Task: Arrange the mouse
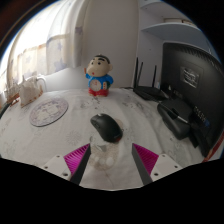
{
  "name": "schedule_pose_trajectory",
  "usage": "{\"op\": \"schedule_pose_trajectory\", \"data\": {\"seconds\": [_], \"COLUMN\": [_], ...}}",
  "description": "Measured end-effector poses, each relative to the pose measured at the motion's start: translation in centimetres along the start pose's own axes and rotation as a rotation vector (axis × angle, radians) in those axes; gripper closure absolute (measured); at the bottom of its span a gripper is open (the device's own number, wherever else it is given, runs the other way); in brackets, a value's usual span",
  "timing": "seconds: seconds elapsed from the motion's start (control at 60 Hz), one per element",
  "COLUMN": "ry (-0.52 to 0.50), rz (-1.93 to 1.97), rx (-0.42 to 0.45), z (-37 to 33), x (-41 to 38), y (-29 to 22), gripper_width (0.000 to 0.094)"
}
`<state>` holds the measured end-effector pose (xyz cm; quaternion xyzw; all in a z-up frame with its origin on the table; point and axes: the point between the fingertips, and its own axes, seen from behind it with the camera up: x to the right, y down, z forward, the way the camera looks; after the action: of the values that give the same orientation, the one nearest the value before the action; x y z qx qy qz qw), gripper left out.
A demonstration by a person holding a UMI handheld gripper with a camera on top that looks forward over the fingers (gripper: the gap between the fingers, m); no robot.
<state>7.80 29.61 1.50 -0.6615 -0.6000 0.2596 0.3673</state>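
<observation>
Gripper (110, 160): two dark, seemingly black fingers (77, 168) bearing magenta pads (75, 155)

I am finding nothing readable ahead of my tongs; the round clock (48, 112) lying beyond them to the left is showing marks too small to read.

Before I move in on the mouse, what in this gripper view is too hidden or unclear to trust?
- Tongs: a pale blur sits between the tips; whether it is a held thing or glare is unclear.
- Mouse: just ahead of the tips; its cable or buttons are too small to see.
- Round dial on the table: markings unreadable.
- Monitor: cut off at the side.
- Dark items below the monitor: merge together, cannot be told apart.
</observation>
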Motion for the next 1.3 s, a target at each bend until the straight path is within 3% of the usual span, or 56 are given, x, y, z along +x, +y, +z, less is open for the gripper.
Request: {"op": "schedule_pose_trajectory", "data": {"seconds": [0.517,0.7,0.833,1.017,1.3], "ry": [-0.117,-0.134,-0.144,-0.133,-0.145], "rz": [-0.020,-0.019,-0.027,0.001,-0.003], "rx": [-0.027,-0.033,-0.039,-0.078,0.016], "z": [11.4,12.6,12.8,12.5,8.7], "x": [-0.2,-0.1,-0.5,-0.7,-6.9], "y": [-5.2,-5.8,-6.0,-6.9,-17.0], "gripper_width": [0.0092,0.0220,0.0413,0.0484,0.0505]}}
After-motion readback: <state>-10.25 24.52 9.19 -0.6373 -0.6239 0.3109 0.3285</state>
